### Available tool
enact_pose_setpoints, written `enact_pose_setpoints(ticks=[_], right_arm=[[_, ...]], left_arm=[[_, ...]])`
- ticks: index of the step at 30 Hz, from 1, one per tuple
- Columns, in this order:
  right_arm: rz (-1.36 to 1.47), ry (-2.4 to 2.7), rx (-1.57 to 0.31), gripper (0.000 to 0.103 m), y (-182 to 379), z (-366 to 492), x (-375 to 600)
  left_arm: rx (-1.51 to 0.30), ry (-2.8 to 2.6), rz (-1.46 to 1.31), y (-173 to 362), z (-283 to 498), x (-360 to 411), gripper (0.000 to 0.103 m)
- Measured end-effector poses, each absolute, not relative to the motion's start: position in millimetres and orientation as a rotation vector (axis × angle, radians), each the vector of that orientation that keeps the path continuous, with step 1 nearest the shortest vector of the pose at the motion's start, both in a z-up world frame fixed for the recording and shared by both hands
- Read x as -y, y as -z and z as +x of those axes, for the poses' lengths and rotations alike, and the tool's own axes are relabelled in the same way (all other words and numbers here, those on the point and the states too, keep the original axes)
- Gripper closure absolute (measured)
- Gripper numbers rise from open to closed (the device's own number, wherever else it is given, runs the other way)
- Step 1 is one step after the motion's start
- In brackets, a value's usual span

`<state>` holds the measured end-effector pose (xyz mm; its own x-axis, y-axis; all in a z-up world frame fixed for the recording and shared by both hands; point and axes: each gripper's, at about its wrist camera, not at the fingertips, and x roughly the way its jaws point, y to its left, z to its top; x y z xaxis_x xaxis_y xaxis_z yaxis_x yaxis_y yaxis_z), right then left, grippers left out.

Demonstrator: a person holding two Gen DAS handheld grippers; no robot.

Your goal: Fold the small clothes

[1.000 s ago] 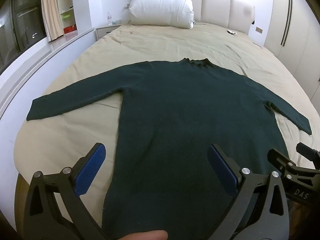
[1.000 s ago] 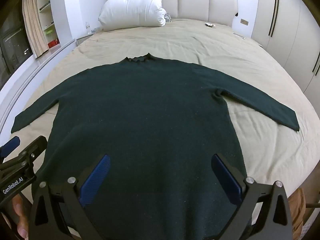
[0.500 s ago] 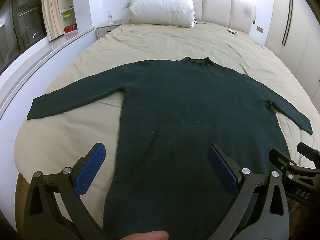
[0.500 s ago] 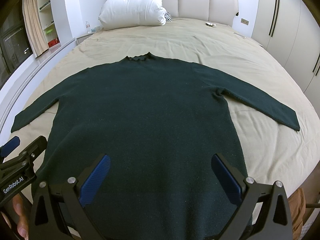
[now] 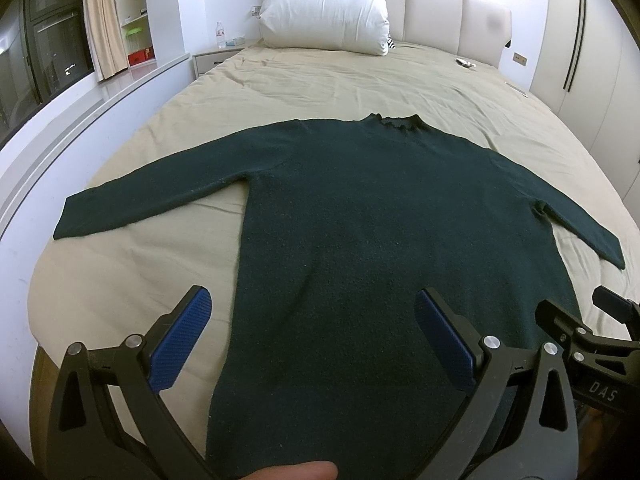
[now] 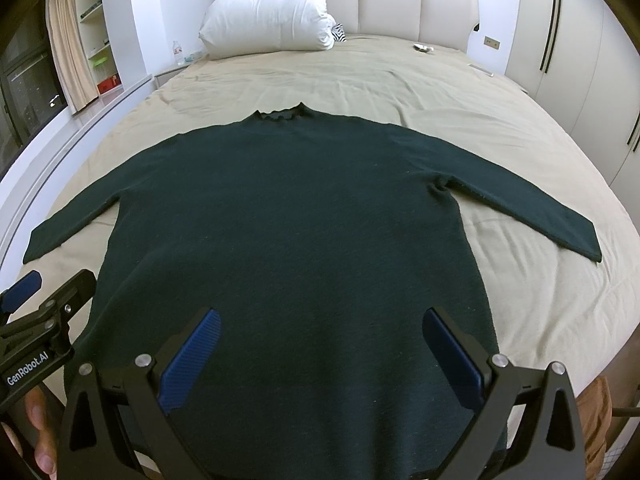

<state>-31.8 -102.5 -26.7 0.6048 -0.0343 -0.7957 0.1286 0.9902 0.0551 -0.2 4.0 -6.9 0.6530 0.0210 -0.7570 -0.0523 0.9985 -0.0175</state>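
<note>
The left gripper (image 5: 312, 344), a black two-finger tool with ribbed blue pads, hangs over the near hem of the dark green long-sleeved knit sweater (image 5: 380, 232), its jaws spread wide with nothing between them. It points up the length of the bed, level and square to the garment. The right gripper (image 6: 320, 356), built the same, sits just beside it at the same height, also gaping wide and holding nothing.

The sweater lies flat and face up on the beige-sheeted bed (image 5: 344, 88), collar toward the padded cream headboard (image 6: 400, 4), both sleeves stretched out to the sides. Its hem reaches the near edge of the mattress.

The sweater's lower edge is cut off by the gripper frames in both views, so where the hem ends cannot be told. A fingertip (image 5: 292, 470) pokes into the bottom of the left view; the rest of that hand is hidden. In the right view, part of a hand (image 6: 38, 428) shows at the lower left behind the other gripper's body. A small striped thing (image 6: 339, 33) peeks from behind the white pillow (image 6: 268, 12), too hidden to identify.
</note>
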Motion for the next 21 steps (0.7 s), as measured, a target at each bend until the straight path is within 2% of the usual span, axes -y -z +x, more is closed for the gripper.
enact_pose_setpoints(ticks=[21], right_arm=[[0.120, 0.093, -0.921, 0.000, 28.5, -32.4, 100.3]], left_arm=[[-0.859, -0.041, -0.039, 7.5, 0.0, -4.2, 0.000]])
